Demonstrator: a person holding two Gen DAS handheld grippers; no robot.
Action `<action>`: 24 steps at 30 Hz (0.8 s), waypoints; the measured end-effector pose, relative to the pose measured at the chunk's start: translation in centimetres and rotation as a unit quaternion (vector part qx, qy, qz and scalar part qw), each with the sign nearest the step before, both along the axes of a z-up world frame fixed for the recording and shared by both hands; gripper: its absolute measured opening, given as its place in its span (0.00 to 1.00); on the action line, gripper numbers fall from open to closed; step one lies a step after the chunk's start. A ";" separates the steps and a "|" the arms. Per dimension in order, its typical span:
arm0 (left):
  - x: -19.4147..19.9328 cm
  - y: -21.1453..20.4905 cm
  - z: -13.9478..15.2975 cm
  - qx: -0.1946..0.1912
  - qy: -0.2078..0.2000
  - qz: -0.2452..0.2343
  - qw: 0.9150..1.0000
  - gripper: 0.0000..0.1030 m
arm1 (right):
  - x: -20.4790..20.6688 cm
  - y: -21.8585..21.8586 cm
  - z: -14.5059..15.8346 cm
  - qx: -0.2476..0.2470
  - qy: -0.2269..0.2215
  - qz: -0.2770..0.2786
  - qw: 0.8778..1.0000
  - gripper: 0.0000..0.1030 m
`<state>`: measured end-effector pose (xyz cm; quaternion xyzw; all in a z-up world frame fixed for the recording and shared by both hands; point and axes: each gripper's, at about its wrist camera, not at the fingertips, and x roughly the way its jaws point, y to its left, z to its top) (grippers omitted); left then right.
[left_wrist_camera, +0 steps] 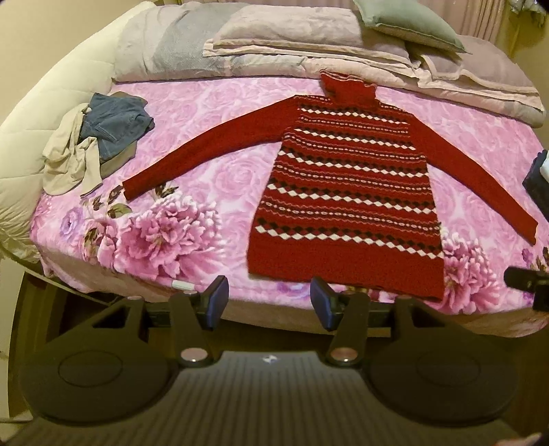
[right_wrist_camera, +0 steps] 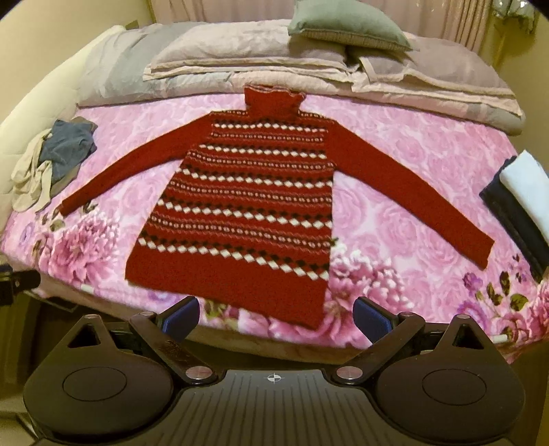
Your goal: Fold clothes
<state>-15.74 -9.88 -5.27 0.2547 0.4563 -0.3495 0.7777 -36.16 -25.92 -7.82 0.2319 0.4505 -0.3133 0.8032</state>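
Red patterned knit turtleneck sweater (right_wrist_camera: 240, 212) spread flat on a pink floral bedspread (right_wrist_camera: 394, 192), both grippers released above its hem.

At the left edge of the frame a crumpled heap of blue denim and beige cloth (left_wrist_camera: 92, 137) lies near the left sleeve's cuff. The sweater fills the centre, sleeves angled outward, collar toward the folded mauve-grey quilts (left_wrist_camera: 284, 37) and a grey-green pillow (right_wrist_camera: 346, 25) at the top. At the bottom centre, the left gripper (left_wrist_camera: 269, 302) and the right gripper (right_wrist_camera: 276, 319) each stand with blue pads apart, holding nothing, over the bed's near edge. At the right edge sits a folded stack of dark navy and white garments (right_wrist_camera: 521, 206).
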 end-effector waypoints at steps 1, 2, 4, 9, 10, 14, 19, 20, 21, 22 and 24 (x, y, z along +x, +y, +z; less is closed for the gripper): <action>0.9 0.2 0.0 -0.002 0.000 -0.002 1.000 0.47 | 0.9 0.2 0.2 -0.003 -0.002 -0.002 1.000 0.96; 2.0 0.3 0.0 -0.004 0.000 -0.005 1.000 0.47 | 1.8 0.4 0.5 -0.006 -0.003 -0.005 1.000 0.96; 4.1 0.6 -0.1 -0.012 0.002 -0.012 1.000 0.48 | 3.7 0.7 0.6 -0.013 -0.004 -0.009 1.000 0.96; 10.5 0.1 -1.6 -0.034 0.008 -0.078 0.996 0.49 | 9.1 2.1 0.2 -0.043 -0.024 -0.074 0.996 0.96; 11.9 -0.2 -2.0 -0.035 0.005 -0.094 0.995 0.49 | 10.1 2.5 0.1 -0.048 -0.034 -0.096 0.994 0.96; 16.7 -1.4 -2.2 -0.017 -0.010 -0.131 0.991 0.49 | 13.9 4.1 -0.2 -0.027 -0.060 -0.179 0.982 0.96; 21.2 -2.6 -1.6 -0.029 -0.010 -0.134 0.991 0.49 | 17.5 5.8 0.9 -0.025 -0.064 -0.199 0.978 0.96; 21.8 -2.7 -1.6 -0.030 -0.009 -0.132 0.991 0.50 | 18.3 6.2 1.1 -0.027 -0.063 -0.202 0.977 0.96; 22.3 -2.9 -1.6 -0.029 -0.007 -0.131 0.991 0.50 | 19.0 6.5 1.3 -0.028 -0.062 -0.205 0.976 0.96; 22.6 -3.1 -1.8 -0.027 -0.004 -0.134 0.991 0.51 | 19.7 6.8 1.3 -0.027 -0.058 -0.206 0.976 0.96; 23.0 -3.4 -2.4 -0.020 0.004 -0.148 0.989 0.52 | 20.7 7.6 1.0 -0.020 -0.062 -0.204 0.977 0.96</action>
